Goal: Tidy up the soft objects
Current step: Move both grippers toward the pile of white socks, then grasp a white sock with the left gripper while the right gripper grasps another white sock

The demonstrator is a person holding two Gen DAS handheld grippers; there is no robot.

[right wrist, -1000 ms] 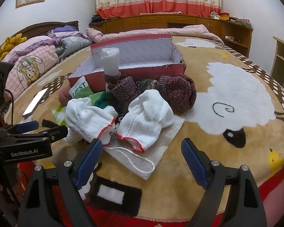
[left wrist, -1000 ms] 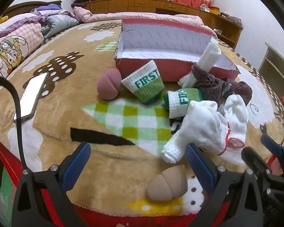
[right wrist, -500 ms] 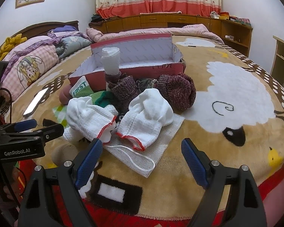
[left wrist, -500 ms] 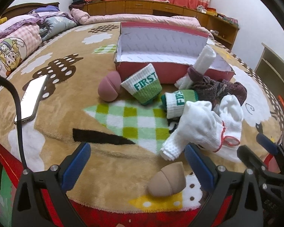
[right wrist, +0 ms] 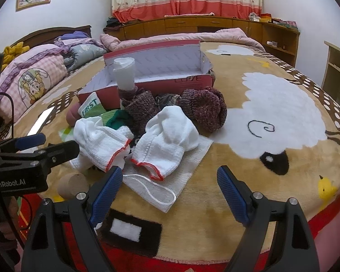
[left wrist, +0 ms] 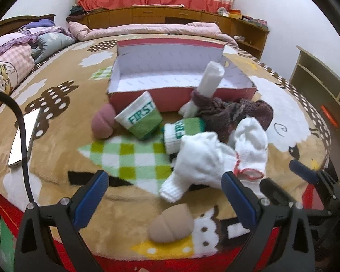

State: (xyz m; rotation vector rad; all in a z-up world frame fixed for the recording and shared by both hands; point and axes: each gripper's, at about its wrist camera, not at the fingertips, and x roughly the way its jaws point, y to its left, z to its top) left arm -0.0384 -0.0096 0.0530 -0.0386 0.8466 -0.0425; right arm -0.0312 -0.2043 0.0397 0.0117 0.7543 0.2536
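A pile of soft things lies on the bed blanket in front of an open red box (left wrist: 147, 100) (right wrist: 147, 83). Two white gloves with red cuffs (left wrist: 204, 158) (right wrist: 167, 140) lie nearest. Behind them are green-and-white "FIRST" socks (left wrist: 142, 115) (right wrist: 90, 106), maroon knit pieces (left wrist: 233, 113) (right wrist: 204, 106), a white roll (left wrist: 210, 79) (right wrist: 124, 74), a pink sock ball (left wrist: 103, 122) and a beige sock ball (left wrist: 172, 224) (right wrist: 72, 184). My left gripper (left wrist: 165, 195) is open just above the beige ball. My right gripper (right wrist: 167, 188) is open over a white cloth (right wrist: 170, 181), in front of the gloves.
A phone (left wrist: 22, 140) (right wrist: 40, 122) lies on the blanket at the left, with a black cable (left wrist: 22, 136) over it. Pillows and quilts (right wrist: 34, 79) are heaped at the far left. Wooden cabinets (right wrist: 192, 25) line the back wall. A shelf unit (left wrist: 324, 83) stands right.
The left gripper has edged forward and a little right toward the pile; the beige ball now sits nearer its middle. The right gripper has barely moved. Both stay open.
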